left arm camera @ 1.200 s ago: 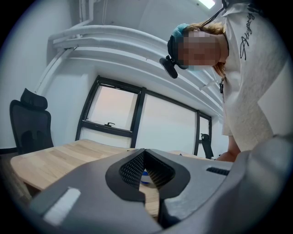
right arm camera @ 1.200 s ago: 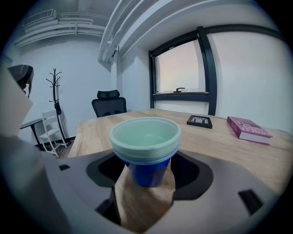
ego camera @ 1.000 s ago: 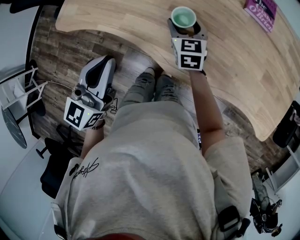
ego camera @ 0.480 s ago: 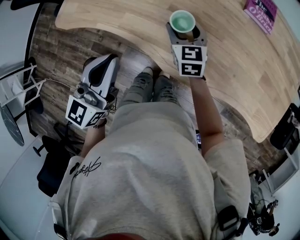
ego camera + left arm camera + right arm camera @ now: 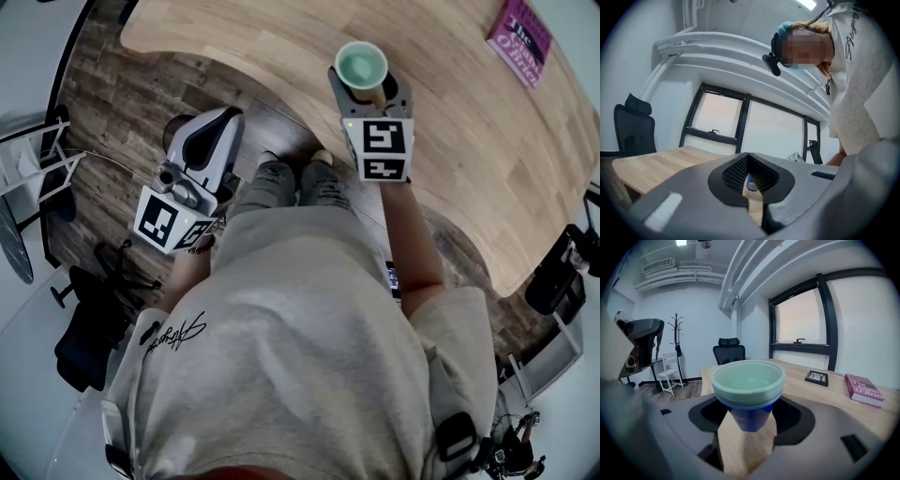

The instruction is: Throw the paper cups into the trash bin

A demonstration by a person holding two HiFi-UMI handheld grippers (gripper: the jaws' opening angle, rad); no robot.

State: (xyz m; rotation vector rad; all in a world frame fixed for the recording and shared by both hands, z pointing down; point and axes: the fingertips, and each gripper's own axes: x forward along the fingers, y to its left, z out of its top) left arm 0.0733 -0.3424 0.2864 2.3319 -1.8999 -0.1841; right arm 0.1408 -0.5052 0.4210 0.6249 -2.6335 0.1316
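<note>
A stack of paper cups (image 5: 361, 66), blue outside and pale green inside, stands upright between the jaws of my right gripper (image 5: 367, 79), which is shut on it above the wooden table (image 5: 469, 141) near its front edge. In the right gripper view the stack of paper cups (image 5: 747, 390) fills the middle and the right gripper (image 5: 749, 416) clasps its lower blue part. My left gripper (image 5: 219, 120) hangs at the person's left side over the wood floor, shut and holding nothing. In the left gripper view the left gripper (image 5: 749, 177) shows only a thin slit. No trash bin is in view.
A pink book (image 5: 521, 30) lies at the table's far right, the same pink book (image 5: 863, 389) showing beside a small black picture frame (image 5: 816, 377). A black office chair (image 5: 729, 352), a coat stand (image 5: 676, 345) and a white stool (image 5: 668, 376) stand beyond the table.
The right gripper with the cups has drawn slightly back toward the table's front edge. The left gripper has shifted a little to the right, still shut.
</note>
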